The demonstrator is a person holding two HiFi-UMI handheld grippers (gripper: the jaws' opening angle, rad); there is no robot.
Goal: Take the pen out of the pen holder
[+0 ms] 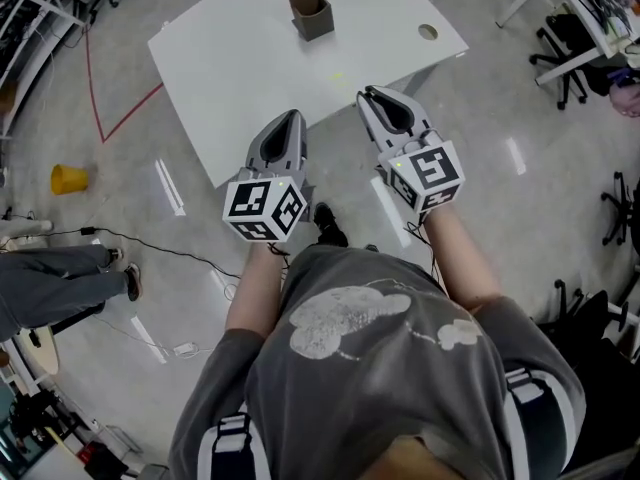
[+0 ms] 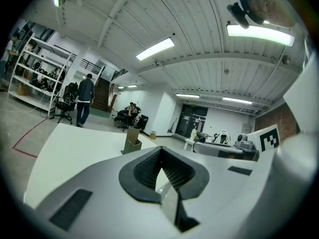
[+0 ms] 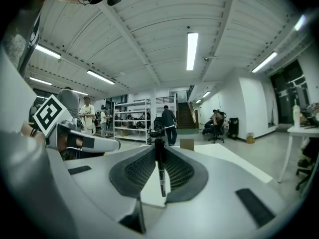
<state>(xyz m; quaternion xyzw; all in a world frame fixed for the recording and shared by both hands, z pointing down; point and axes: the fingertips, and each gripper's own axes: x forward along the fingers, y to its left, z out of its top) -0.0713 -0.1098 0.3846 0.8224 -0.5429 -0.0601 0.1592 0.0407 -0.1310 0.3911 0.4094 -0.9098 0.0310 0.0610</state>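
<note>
The brown pen holder (image 1: 310,10) stands upright at the far side of the white table (image 1: 240,78); it also shows small in the left gripper view (image 2: 132,141) and the right gripper view (image 3: 187,144). My right gripper (image 1: 369,94) hangs over the table's near edge, well short of the holder. It is shut on a black pen (image 3: 160,169), which stands upright between its pads (image 3: 175,172). My left gripper (image 1: 292,116) is beside it at the same edge, its jaws together at the tips (image 2: 160,149) with nothing between them.
A round hole (image 1: 428,32) sits near the table's right corner. On the floor lie a yellow cup (image 1: 68,179), red tape lines and a cable. Office chairs (image 1: 562,58) stand at right. A person's legs (image 1: 60,280) are at left, and more people stand far off.
</note>
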